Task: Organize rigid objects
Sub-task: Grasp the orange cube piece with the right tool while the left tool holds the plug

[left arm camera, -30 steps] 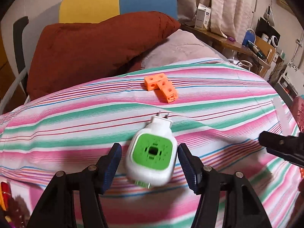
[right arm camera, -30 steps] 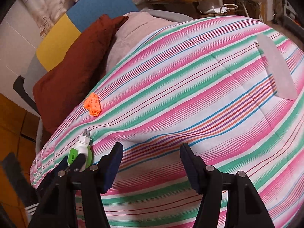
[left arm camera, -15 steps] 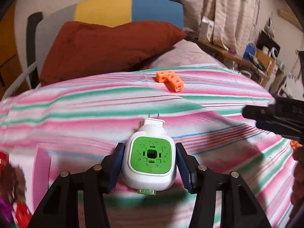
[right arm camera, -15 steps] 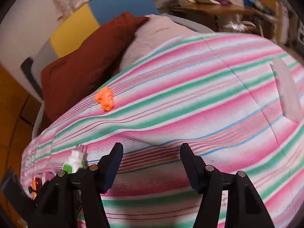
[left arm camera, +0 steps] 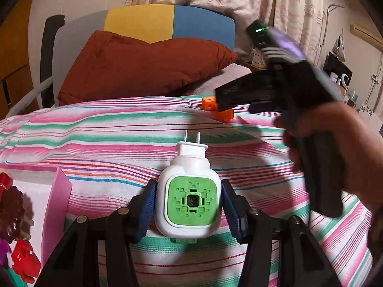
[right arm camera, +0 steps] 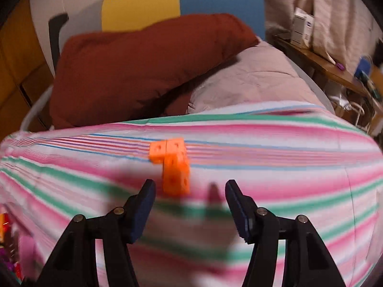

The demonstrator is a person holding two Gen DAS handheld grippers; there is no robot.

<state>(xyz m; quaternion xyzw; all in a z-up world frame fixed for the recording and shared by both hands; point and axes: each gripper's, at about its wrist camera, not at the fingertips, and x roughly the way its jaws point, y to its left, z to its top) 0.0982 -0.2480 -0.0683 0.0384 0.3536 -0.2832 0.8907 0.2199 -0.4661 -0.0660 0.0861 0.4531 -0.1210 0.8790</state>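
Care mattered: our right gripper, jaws closing but still empty, needed to straddle the orange blocks squarely on the bed, their long leg pointing back toward us. Our left gripper clamped the plug-in, prongs pointing away toward the pillow.

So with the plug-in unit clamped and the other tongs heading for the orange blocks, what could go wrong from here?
1. The right tongs are closing with the orange blocks still ahead of them, so they could shut short and nudge the blocks across the soft striped blanket.
2. The plug-in unit sits between the left tongs by its rounded sides and could slip.
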